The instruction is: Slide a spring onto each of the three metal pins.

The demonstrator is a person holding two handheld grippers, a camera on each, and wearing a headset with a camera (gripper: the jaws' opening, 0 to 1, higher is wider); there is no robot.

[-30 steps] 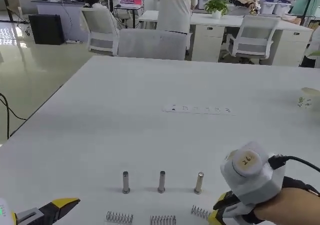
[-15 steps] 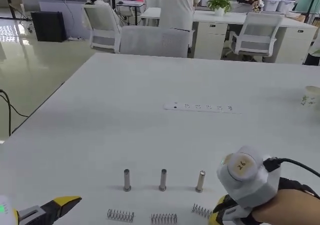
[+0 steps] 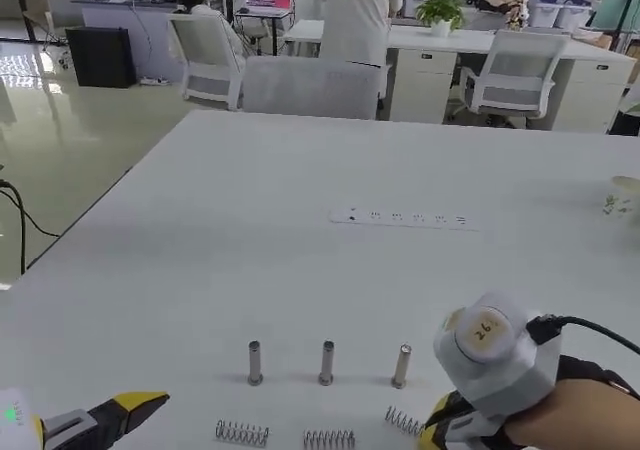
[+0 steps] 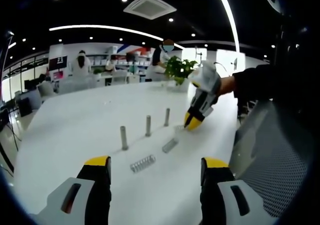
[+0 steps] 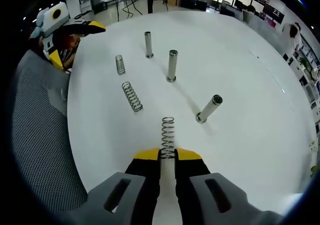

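**A:** ok so where's everything sitting right now?

**B:** All three pins stand upright in a row at the near end of the white counter (image 3: 200, 220): left pin (image 3: 254, 362), middle pin (image 3: 327, 361), right pin (image 3: 402, 365). All still bare. The springs lie flat on the near side of that row, roughly one per pin: left spring (image 3: 241, 433), middle spring (image 3: 329, 438), right spring (image 3: 403, 423).

**A:** and the grippers?

**B:** The right gripper (image 5: 168, 156) is down on the counter at the right spring. Its yellow-tipped jaws are almost together and pinch the spring's near end. The rest of the coil lies on the counter ahead of the jaws, and the right pin is near, just past it on the far side.

The left gripper (image 4: 155, 167) is at the near left, well apart from the pins. Its jaws are spread wide with nothing between them. It faces along the row, and the left spring is the closest thing to it.

**A:** anything else on there?

**B:** Just a white power strip (image 3: 405, 217) further back near the middle of the counter. Beyond the far edge there are some office chairs (image 3: 310, 88).
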